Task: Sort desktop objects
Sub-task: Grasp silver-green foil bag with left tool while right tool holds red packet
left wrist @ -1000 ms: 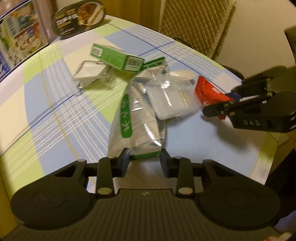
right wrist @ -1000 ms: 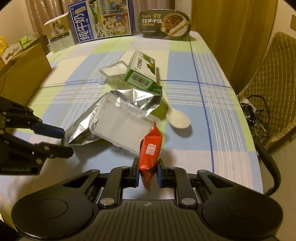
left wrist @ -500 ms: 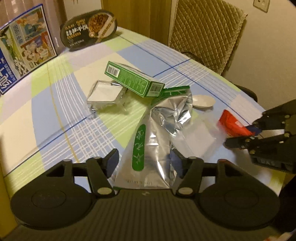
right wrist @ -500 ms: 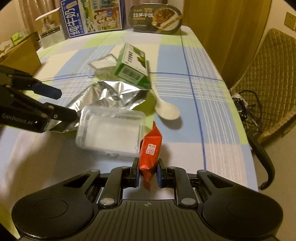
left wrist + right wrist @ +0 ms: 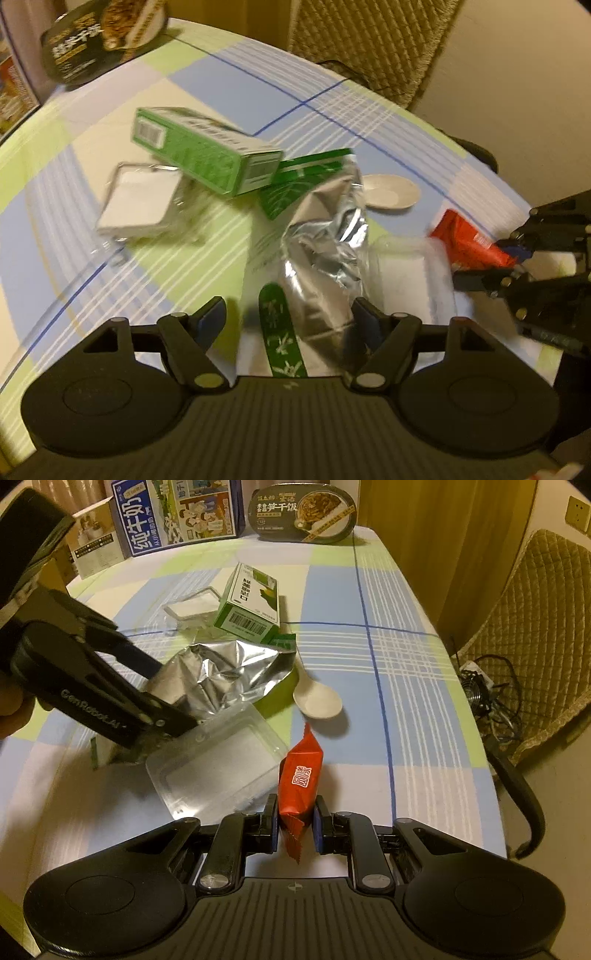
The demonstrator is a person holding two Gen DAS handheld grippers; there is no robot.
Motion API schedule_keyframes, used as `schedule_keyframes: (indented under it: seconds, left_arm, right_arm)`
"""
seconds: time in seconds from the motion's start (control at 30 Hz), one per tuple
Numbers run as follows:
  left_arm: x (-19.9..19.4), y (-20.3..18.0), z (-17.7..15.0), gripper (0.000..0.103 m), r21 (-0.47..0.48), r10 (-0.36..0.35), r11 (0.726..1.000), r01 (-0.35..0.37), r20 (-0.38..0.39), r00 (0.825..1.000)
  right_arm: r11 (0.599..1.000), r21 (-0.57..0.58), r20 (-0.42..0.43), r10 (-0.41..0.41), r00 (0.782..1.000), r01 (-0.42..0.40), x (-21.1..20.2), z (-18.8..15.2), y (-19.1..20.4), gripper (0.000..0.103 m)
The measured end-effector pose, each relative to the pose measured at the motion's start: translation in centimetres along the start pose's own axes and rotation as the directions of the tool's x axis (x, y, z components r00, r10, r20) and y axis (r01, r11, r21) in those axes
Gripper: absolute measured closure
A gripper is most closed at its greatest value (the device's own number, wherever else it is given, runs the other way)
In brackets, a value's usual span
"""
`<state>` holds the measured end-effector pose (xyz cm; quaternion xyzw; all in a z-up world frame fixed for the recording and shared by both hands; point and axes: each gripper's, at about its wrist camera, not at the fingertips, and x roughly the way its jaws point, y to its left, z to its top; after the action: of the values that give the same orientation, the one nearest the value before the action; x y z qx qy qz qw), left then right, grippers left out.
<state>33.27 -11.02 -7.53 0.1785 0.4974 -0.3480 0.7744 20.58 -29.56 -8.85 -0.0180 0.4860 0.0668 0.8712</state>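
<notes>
My left gripper (image 5: 290,317) is open, its fingers on either side of a crumpled silver foil bag with a green stripe (image 5: 321,254), which also shows in the right wrist view (image 5: 225,672). My right gripper (image 5: 294,823) is shut on a red snack packet (image 5: 301,775), also seen at the right of the left wrist view (image 5: 467,240). A clear plastic tray (image 5: 218,768) lies beside the bag. A green box (image 5: 251,603), a second clear tray (image 5: 192,607) and a white spoon (image 5: 317,701) lie further back.
A blue milk carton (image 5: 177,513), a small white box (image 5: 94,542) and a black ready-meal bowl (image 5: 304,511) stand at the far end of the checked tablecloth (image 5: 406,664). A quilted chair (image 5: 546,635) and cables are off the right edge.
My left gripper has opened wider and moved forward so the foil bag sits between its fingers. The clear tray has shifted beside the bag. My right gripper still holds the red packet.
</notes>
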Motion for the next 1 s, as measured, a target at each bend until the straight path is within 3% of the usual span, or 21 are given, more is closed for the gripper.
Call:
schedule_keyframes:
  seconds: [0.37, 0.43, 0.57, 0.77, 1.0]
  left_arm:
    - [1.2, -0.1, 1.2, 0.028, -0.059, -0.054, 0.997, 0.051, -0.052, 0.997]
    - [1.2, 0.0, 1.2, 0.039, -0.071, -0.083, 0.994, 0.079, -0.055, 0.995]
    - [0.7, 0.1, 0.7, 0.049, -0.073, -0.079, 0.995, 0.075, -0.063, 0.995]
    - [-1.6, -0.1, -2.8, 0.052, -0.074, -0.049, 0.996, 0.042, -0.089, 0.995]
    - [-5.5, -0.8, -9.1, 0.053, -0.131, 0.055, 0.989, -0.069, -0.113, 0.992]
  right_arm:
    - [1.000, 0.007, -0.012, 0.003, 1.000, -0.003, 0.3, 0.0, -0.3, 0.089]
    - [1.000, 0.007, -0.014, 0.006, 1.000, -0.006, 0.3, 0.0, -0.3, 0.089]
    - [1.000, 0.008, -0.009, 0.015, 1.000, -0.015, 0.1, 0.0, -0.1, 0.089]
    - [0.999, 0.019, 0.038, 0.030, 0.999, -0.031, -1.4, 0.7, 0.3, 0.089]
    - [0.988, -0.016, 0.081, 0.154, 0.985, -0.153, -3.2, 1.4, 3.9, 0.089]
